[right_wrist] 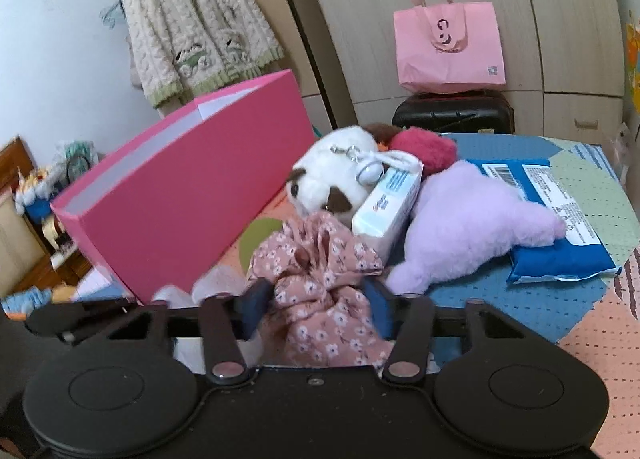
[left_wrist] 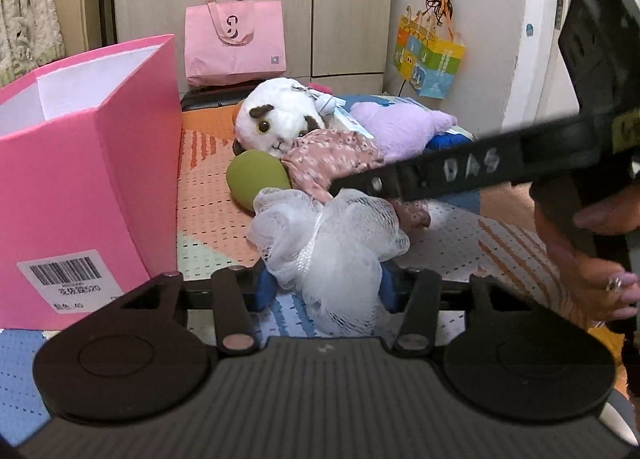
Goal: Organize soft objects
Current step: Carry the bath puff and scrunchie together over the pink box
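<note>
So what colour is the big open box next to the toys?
The box is bright pink outside and white inside, clearest in the right wrist view.

The left gripper sits low and level, its blue fingers spread with soft white netting filling the gap between them; whether the pads actually press into it is hard to judge, since the netting hides their inner faces. The right gripper has its blue fingers set on either side of a bunched flowered cloth, and they seem closed against it. In the left wrist view the right gripper's black body crosses from the upper right, angled down and leftward, with the person's right hand wrapped around its handle.
</note>
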`<state>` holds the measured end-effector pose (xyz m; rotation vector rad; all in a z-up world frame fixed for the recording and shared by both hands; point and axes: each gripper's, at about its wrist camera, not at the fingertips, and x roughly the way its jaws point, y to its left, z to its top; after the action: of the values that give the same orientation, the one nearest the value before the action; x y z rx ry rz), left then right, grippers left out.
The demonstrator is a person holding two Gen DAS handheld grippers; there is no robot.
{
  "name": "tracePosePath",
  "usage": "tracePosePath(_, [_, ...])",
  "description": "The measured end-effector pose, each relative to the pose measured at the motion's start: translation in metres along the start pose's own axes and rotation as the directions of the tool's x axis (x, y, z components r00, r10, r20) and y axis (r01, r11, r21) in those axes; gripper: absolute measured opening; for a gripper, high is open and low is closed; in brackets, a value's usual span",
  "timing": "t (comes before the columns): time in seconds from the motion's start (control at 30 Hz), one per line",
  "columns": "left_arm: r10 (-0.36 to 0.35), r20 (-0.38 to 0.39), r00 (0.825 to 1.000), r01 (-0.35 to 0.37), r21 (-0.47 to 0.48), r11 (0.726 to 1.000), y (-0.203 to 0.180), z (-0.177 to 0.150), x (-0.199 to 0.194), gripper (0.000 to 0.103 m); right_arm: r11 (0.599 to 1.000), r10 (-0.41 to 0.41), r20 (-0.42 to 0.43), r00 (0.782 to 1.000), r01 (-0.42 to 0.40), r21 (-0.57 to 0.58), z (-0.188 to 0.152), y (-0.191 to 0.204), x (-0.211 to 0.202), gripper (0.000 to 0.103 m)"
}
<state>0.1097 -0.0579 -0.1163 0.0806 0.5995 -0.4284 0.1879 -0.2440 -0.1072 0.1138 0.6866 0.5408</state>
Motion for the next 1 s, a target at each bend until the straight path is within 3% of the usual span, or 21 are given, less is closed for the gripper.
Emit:
tracePosePath(0.07, [0.0, 0.003, 1.0, 0.0, -0.012, 1.0, 0.002, 0.0, 0.0, 0.043, 0.999, -0.024, 0.008, 1.0, 0.025, -0.043, -0.005, 0.005, 0.001, 0.027])
tracePosePath(0.17, [-0.003, 0.001, 1.0, 0.003, -0.027, 1.0, 0.007, 0.001, -0.001, 0.039, 0.996, -0.041, 0.034, 0.999, 0.043, -0.082, -0.011, 0.012, -0.006, 0.017])
tracePosePath(0.4, [-0.013, 0.009, 1.0, 0.014, -0.071, 0.997, 0.017, -0.002, -0.008, 0.039, 0.991, -0.044, 0.08, 0.996, 0.053, -0.12, -0.021, 0.025, -0.023, 0.016])
tracePosePath(0.7, [-0.037, 0.018, 0.999, 0.039, -0.089, 0.995, 0.022, -0.003, -0.021, 0.039, 0.986, -0.104, 0.099, 0.99, 0.115, -0.124, -0.033, 0.038, -0.044, 0.016])
tracePosePath(1.0, [-0.055, -0.007, 0.998, 0.053, -0.134, 0.99, 0.035, -0.014, -0.031, 0.039, 0.986, -0.105, 0.061, 0.993, 0.112, -0.123, -0.048, 0.048, -0.068, 0.016])
